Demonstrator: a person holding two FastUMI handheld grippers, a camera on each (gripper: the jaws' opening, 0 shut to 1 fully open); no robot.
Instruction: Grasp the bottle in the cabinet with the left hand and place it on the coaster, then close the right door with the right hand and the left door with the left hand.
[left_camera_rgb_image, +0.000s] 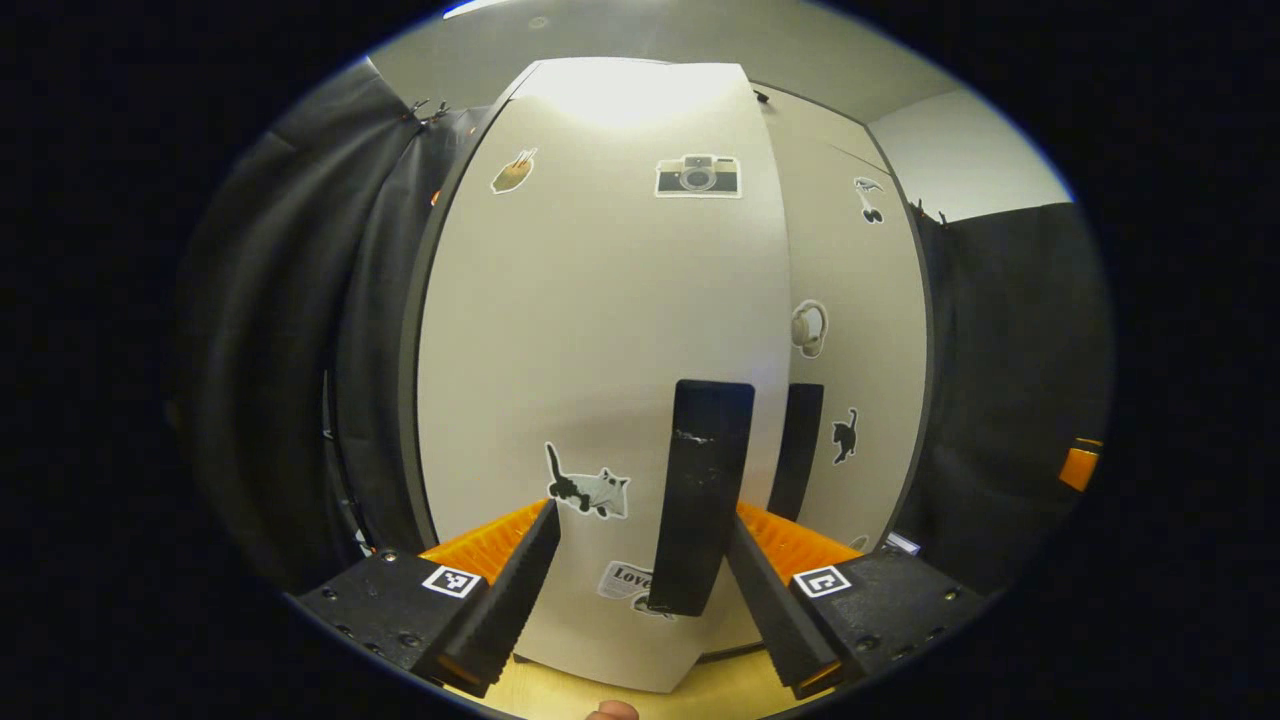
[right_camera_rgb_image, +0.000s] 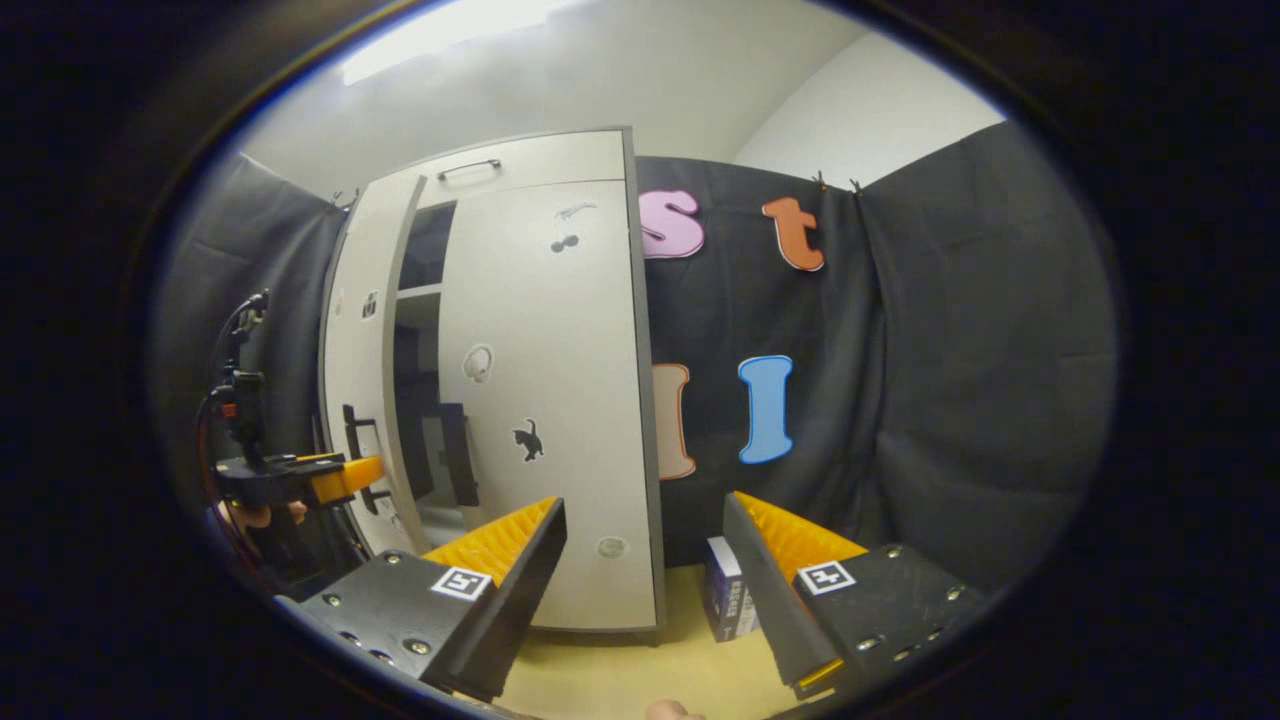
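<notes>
Risk: left tool (left_camera_rgb_image: 640, 545), gaping and empty around the left door (left_camera_rgb_image: 600, 350) handle (left_camera_rgb_image: 700, 495), could snag it; right tool (right_camera_rgb_image: 645, 545) gapes empty.

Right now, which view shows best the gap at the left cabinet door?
The right gripper view: the left door stands ajar, with dark shelves behind it. The left gripper view faces that door frontally, so the gap is hidden.

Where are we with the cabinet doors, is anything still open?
The right door looks closed, flush with the cabinet. In hand: the left tongs sit at the left door, by its black handle, and that door is still ajar, with a dark gap showing shelves. Left: push it fully shut. The right tongs hang open and empty. Bottle placement can't be confirmed here.
</notes>
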